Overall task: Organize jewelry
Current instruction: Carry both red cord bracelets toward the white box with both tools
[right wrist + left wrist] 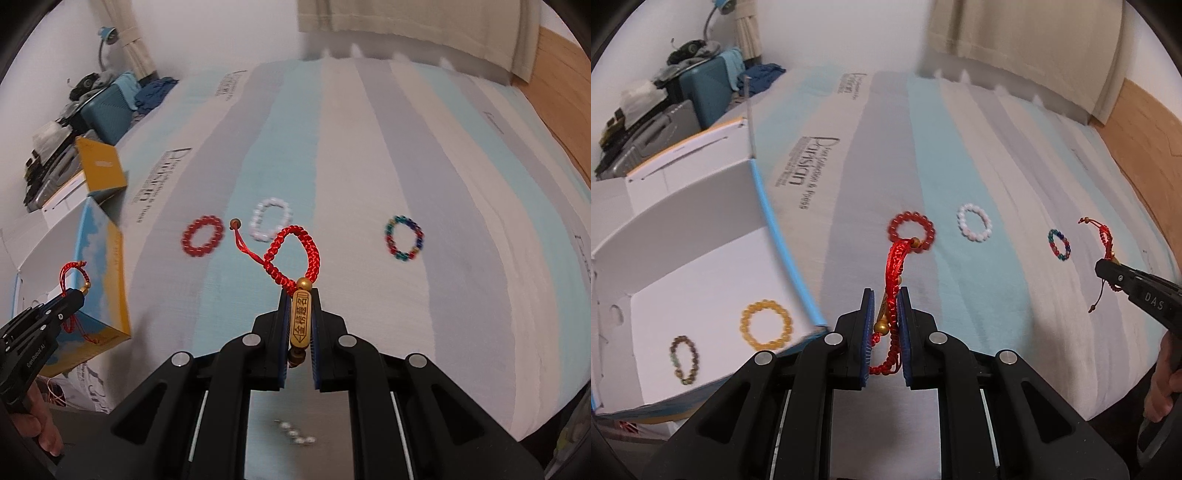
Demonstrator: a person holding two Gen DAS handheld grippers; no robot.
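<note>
My left gripper (885, 295) is shut on a red braided cord bracelet (895, 258) with gold beads, held above the striped bed beside the white box (701, 192). My right gripper (300, 295) is shut on a second red cord bracelet (295, 251); its gold inscribed charm (301, 317) lies between the pads. Each gripper shows in the other's view, the right gripper (1102, 264) and the left gripper (72, 295). On the sheet lie a red bead bracelet (911, 231), a white bead bracelet (974, 222) and a multicolour bead bracelet (1059, 244). The box holds a yellow bead bracelet (766, 325) and a brown-green one (684, 360).
The bed wears a blue, grey and white striped sheet (960, 147). A teal suitcase (705, 88) and clutter stand beyond the box at the far left. A beige cloth (1015, 37) hangs at the bed's far end, with wooden floor (1137, 133) to the right.
</note>
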